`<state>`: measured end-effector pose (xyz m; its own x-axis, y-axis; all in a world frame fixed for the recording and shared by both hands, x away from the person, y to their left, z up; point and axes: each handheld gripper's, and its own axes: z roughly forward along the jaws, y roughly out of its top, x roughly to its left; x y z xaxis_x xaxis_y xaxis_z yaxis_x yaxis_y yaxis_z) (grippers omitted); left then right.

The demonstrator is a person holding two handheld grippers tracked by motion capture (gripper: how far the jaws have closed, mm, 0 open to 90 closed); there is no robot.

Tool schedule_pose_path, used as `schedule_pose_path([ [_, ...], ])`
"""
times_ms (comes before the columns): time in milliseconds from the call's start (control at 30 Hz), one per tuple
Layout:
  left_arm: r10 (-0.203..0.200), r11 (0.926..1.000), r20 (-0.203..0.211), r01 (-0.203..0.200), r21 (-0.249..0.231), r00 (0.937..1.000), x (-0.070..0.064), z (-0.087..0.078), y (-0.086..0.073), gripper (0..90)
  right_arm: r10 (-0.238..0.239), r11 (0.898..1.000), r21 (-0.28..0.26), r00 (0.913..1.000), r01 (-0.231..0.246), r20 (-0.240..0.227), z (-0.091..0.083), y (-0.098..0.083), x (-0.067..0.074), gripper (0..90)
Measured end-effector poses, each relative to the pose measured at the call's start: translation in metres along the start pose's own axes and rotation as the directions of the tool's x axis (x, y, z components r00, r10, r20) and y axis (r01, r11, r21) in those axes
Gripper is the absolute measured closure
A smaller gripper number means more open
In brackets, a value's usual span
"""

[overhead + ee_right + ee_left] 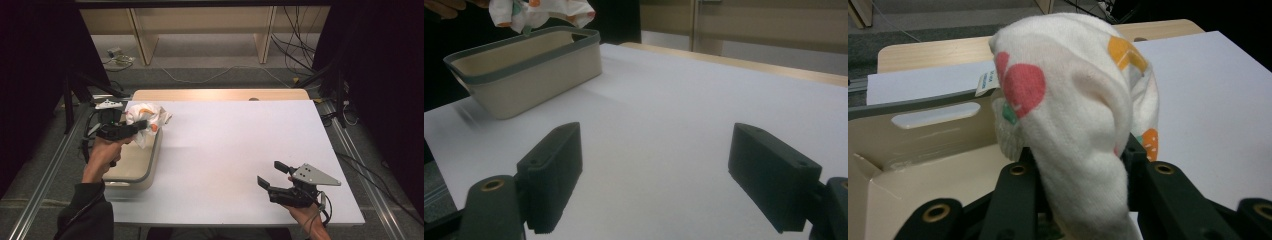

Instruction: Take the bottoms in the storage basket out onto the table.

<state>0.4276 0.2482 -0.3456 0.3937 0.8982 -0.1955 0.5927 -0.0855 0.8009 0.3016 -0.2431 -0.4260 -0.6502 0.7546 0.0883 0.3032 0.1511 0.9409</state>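
A white cloth [145, 117] printed with red, orange and green shapes hangs bunched from my left gripper [142, 125], which is shut on it. It is held above the far end of a beige bin [127, 182] with a grey rim at the table's left edge. In the left gripper view the cloth [1073, 100] bulges up between the jaws of the left gripper [1078, 160], over the bin [938, 150]. My right gripper [270, 172] rests near the front right of the table, open, with nothing between its jaws. In its own view the right gripper [656, 170] faces the bin [534, 75] and the cloth [539, 12].
A white sheet [240, 140] covers the wooden table. Metal rails run along both sides of the table. Cables and wooden shelf legs lie on the floor beyond the far edge.
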Motion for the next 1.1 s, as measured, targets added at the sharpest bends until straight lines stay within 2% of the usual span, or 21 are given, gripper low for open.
schedule_pose_path([
  [567, 0.011, 0.9999, 0.047, -0.01, -0.011, 0.9989, -0.014, 0.008, 0.0, 68.9, 0.002, 1.0, -0.001, 1.0, -0.002, -0.001, 0.0, 0.0, 0.0, 22.3],
  [1100, 0.031, 0.9995, 0.117, -0.032, 0.003, 0.9926, -0.04, 0.025, -0.005, 68.8, 0.003, 1.0, 0.0, 1.0, -0.003, 0.0, 0.0, 0.0, 0.0, 22.3],
])
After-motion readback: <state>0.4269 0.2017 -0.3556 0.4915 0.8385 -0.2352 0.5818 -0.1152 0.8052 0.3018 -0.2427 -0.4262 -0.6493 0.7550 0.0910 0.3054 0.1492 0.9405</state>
